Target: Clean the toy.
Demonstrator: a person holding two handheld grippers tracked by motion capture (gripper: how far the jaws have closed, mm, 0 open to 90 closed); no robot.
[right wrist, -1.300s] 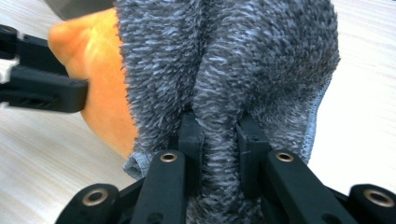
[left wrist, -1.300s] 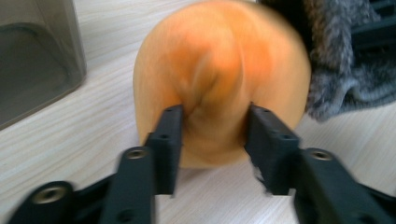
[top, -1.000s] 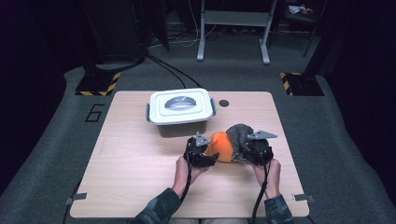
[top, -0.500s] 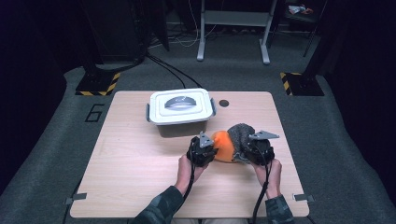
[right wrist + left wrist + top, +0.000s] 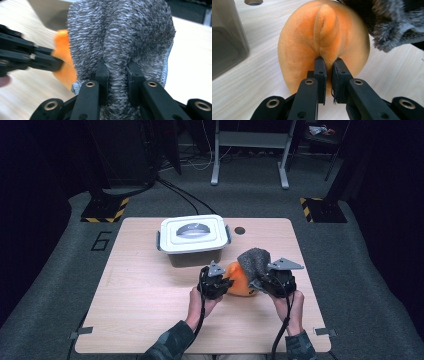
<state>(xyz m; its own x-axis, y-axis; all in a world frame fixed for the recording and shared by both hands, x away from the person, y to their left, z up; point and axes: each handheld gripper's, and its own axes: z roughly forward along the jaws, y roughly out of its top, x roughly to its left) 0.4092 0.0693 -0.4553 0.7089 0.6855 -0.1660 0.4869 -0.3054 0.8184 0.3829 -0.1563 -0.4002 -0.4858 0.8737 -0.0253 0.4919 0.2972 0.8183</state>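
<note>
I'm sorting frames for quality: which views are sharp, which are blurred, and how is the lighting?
High view: table evenly lit, surroundings dark, slightly soft. Left gripper view: orange plush and left tongs sharp, grey sock at the top right a little soft. Right gripper view: sock and right tongs sharp, while the other tongs at its left edge are blurred.

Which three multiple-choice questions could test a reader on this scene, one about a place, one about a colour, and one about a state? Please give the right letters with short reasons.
1. Where is the lidded box?
A. beyond the grippers
B. on the floor
C. at the table's near edge

2. What colour is the soft thing in the left gripper?
A. green
B. orange
C. white

3. How is the right gripper?
A. wide open
B. lying on the table
C. shut on the grey cloth

Answers: 1 A, the high view shows it farther up the table. 2 B, plain orange plush. 3 C, both jaws pinch a fold.
</note>
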